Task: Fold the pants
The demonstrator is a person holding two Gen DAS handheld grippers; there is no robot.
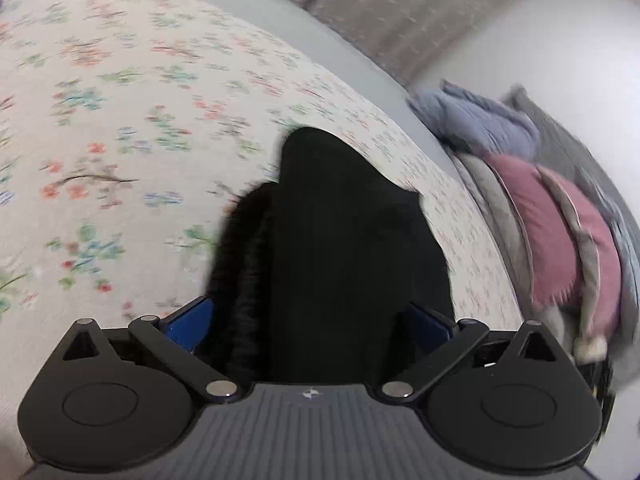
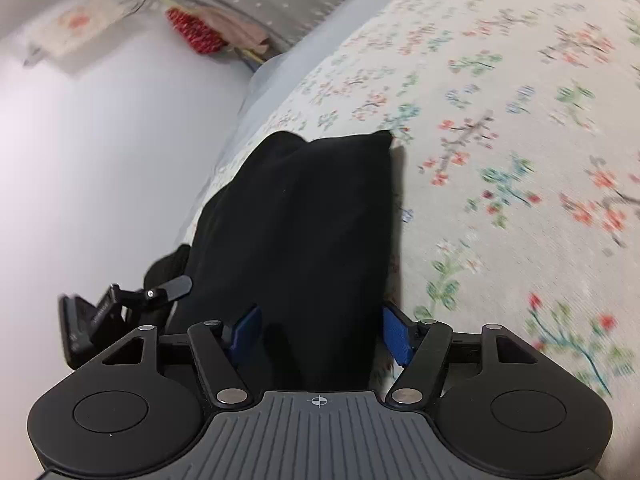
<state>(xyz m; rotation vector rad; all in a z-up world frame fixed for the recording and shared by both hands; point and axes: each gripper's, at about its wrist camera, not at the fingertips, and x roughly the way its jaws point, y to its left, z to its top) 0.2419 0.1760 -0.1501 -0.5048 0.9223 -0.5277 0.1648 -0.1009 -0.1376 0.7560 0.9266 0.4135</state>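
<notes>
Through my left wrist camera the pants (image 1: 340, 248) lie on the bed (image 1: 120, 120), running from 6 o'clock toward 12 between the jaws of the left gripper (image 1: 310, 326), whose 2 fingers (image 1: 188, 322) stand at either side of the cloth. A pile of cushions (image 1: 552, 216) sits off the bed's edge at 3 o'clock, on the floor (image 1: 540, 40). Through my right wrist camera the pants (image 2: 296, 240) again lie between the jaws of the right gripper (image 2: 320, 330), near the bed's edge, with the bed (image 2: 500, 140) spreading toward 2 o'clock. The floor (image 2: 100, 160) lies at 9 o'clock, and the left gripper (image 2: 104, 316) sits at 8 o'clock, beside the pants.
</notes>
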